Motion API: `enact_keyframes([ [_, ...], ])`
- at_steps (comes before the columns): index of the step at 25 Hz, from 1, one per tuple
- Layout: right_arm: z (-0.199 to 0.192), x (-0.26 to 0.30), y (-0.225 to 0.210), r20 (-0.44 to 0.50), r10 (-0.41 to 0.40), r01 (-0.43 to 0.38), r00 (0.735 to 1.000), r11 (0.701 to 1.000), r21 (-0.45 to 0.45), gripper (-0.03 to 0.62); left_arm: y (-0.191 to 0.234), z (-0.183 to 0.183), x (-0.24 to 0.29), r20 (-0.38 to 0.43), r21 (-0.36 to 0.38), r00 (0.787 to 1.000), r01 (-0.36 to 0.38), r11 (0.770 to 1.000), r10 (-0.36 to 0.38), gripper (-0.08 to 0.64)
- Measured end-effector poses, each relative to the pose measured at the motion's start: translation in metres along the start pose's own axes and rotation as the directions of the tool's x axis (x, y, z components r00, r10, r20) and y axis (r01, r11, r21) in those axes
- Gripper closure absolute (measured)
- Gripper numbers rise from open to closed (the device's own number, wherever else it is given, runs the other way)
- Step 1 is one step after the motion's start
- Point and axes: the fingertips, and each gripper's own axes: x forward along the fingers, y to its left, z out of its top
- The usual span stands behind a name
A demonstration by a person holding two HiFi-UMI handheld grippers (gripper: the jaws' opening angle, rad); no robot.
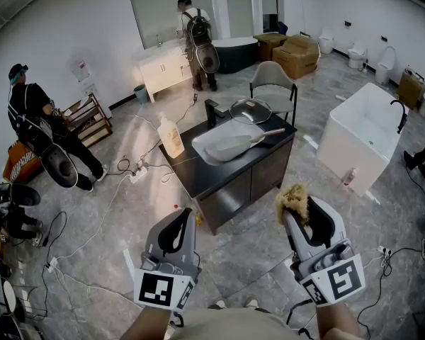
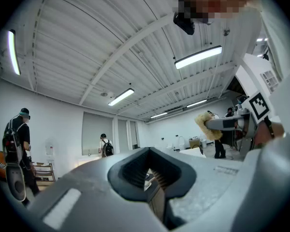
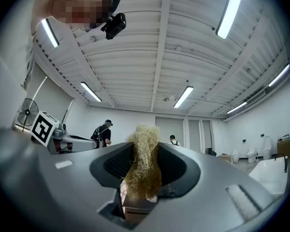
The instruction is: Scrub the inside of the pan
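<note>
Two grippers, a left gripper (image 1: 187,215) and a right gripper (image 1: 291,209), one straw-coloured scrubber (image 1: 295,198), one pan (image 1: 235,146), one glass lid (image 1: 250,110), one bottle (image 1: 171,137), one black counter (image 1: 192,173), one grey chair (image 1: 273,81), one white bathtub (image 1: 363,132), two people in full view, one person (image 1: 37,122) at left, another person (image 1: 196,35) at the back.

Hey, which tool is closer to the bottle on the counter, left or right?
Left. The left tool sits below the bottle in the head view, short of the counter. The right tool, gripping a scrubber, is off to the counter's other side, farther away.
</note>
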Motion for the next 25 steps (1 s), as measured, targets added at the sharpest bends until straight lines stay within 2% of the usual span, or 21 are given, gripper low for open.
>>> enact_keyframes([
  [8, -0.002, 0.004, -0.018, 0.004, -0.034, 0.033, 0.999, 0.999, 0.022, 0.429, -0.003, -0.005, 0.011, -0.011, 0.023, 1.0, -0.007, 1.0, 0.008, 0.56],
  [17, -0.017, 0.0, -0.033, -0.024, -0.009, 0.01, 1.0, 0.999, 0.032, 0.428, -0.011, -0.009, 0.022, -0.032, 0.039, 0.999, -0.027, 0.999, 0.028, 0.56],
  [25, -0.028, -0.019, -0.052, -0.032, 0.017, -0.015, 0.999, 0.999, 0.042, 0.428, -0.04, -0.015, 0.032, -0.043, 0.053, 0.998, -0.041, 0.998, 0.043, 0.56],
])
